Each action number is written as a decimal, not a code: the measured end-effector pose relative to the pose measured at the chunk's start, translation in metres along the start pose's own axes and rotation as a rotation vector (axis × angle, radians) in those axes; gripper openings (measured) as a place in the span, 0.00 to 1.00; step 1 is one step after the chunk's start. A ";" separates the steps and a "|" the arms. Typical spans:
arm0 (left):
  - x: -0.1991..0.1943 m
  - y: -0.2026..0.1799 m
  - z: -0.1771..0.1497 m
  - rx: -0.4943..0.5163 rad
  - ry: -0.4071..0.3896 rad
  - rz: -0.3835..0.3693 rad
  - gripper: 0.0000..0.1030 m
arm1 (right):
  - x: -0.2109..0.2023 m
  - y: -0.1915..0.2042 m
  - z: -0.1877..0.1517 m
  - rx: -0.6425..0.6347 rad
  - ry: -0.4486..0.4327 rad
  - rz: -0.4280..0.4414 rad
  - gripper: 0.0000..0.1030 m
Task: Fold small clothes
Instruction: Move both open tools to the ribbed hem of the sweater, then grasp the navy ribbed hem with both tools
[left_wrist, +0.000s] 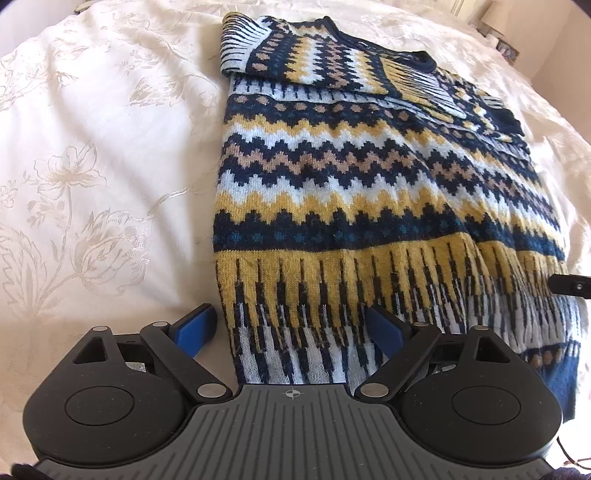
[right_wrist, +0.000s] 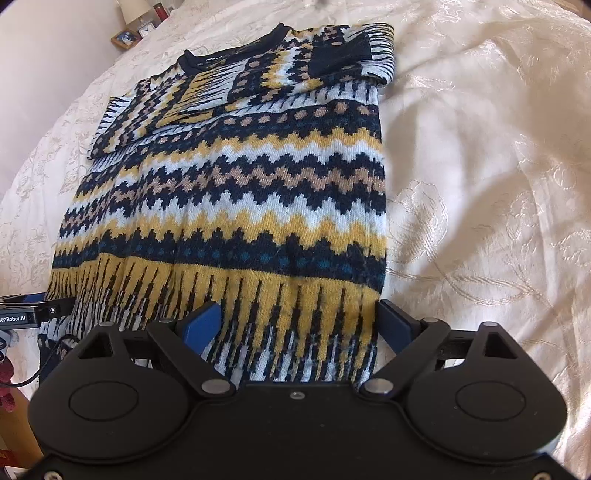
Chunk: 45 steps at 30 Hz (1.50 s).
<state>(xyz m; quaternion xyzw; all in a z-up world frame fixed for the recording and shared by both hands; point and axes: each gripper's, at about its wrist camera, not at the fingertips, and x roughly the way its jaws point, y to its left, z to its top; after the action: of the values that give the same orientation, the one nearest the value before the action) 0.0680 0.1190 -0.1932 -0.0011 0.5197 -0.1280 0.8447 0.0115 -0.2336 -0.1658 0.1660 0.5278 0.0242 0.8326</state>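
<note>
Left tongs (left_wrist: 295, 328) agape | right tongs (right_wrist: 297, 323) agape | sweater (left_wrist: 369, 192) hem between

Bare bedspread (left_wrist: 103, 155) flanks the sweater (left_wrist: 351, 177).

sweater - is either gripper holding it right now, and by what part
Nothing is held. Both grippers, left and right, have open jaws straddling the sweater's bottom hem at its two corners, not closed on it.

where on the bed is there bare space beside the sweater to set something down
Bare bedspread lies along the sweater's left edge, and again along its right edge. The hem end is crowded: the open left gripper and open right gripper both straddle it there.
</note>
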 end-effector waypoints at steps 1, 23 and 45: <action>-0.001 0.000 -0.002 0.002 -0.015 -0.001 0.86 | 0.000 -0.001 -0.002 0.000 -0.009 0.004 0.90; -0.013 0.011 -0.026 -0.029 -0.161 -0.092 0.85 | 0.002 -0.006 -0.030 -0.101 -0.167 0.091 1.00; -0.046 0.004 -0.117 -0.058 -0.299 -0.247 0.78 | -0.035 0.011 -0.129 -0.048 -0.296 0.233 1.00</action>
<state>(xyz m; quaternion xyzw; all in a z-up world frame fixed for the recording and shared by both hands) -0.0542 0.1479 -0.2070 -0.1084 0.3878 -0.2143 0.8899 -0.1167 -0.1985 -0.1815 0.2076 0.3760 0.1085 0.8965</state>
